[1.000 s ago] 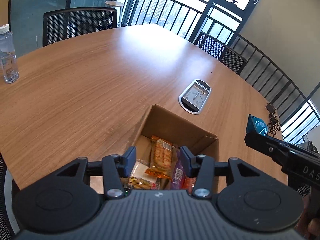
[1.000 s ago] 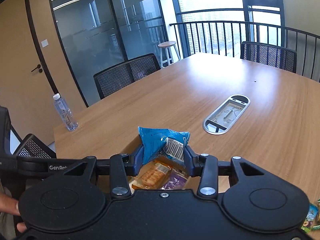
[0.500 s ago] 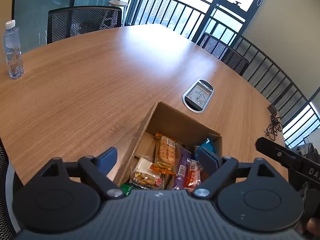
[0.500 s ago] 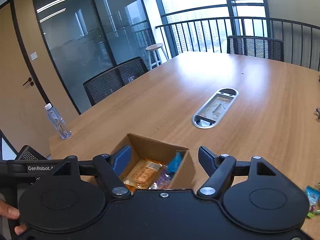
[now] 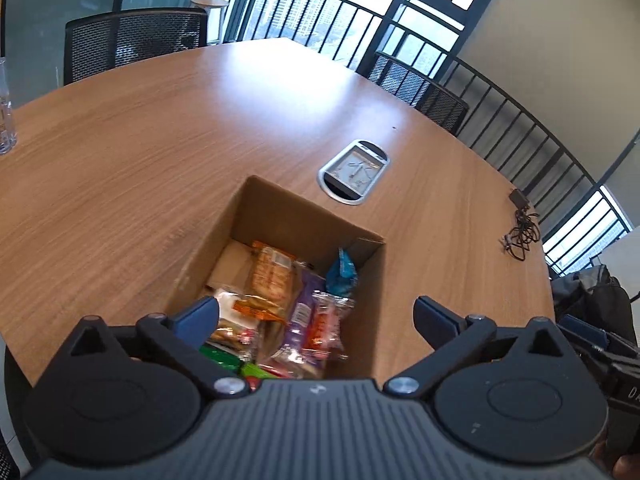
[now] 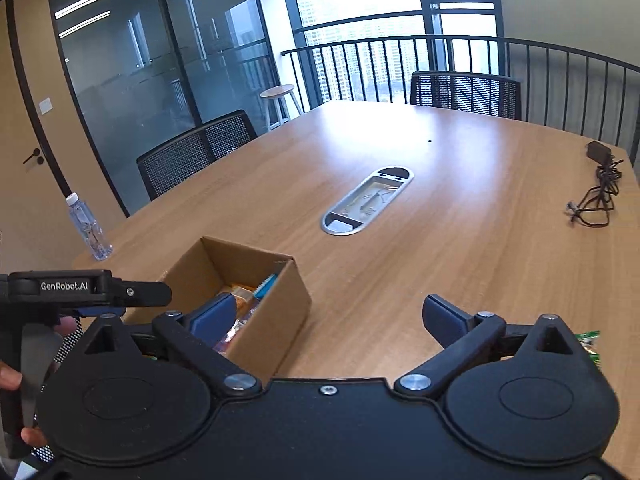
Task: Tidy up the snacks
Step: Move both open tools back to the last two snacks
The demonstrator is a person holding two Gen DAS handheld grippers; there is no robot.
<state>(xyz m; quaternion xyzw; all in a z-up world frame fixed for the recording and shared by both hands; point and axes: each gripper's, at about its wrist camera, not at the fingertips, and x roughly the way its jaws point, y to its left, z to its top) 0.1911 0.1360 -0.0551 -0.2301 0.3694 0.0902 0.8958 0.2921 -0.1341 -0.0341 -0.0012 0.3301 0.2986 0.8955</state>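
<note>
Snacks (image 5: 280,292) lie in the open box (image 5: 288,208) on the table (image 5: 160,128), while the left gripper (image 5: 316,316) and right gripper (image 6: 328,316) are opening wide, both holding nothing.

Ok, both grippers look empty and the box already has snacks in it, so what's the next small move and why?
Probably swing the right gripper to the green snack packet lying on the table at the right edge of its view. Its jaws are opening with nothing between them, the blue packet already lies in the cardboard box, and that green packet is the only snack visible outside it.
</note>
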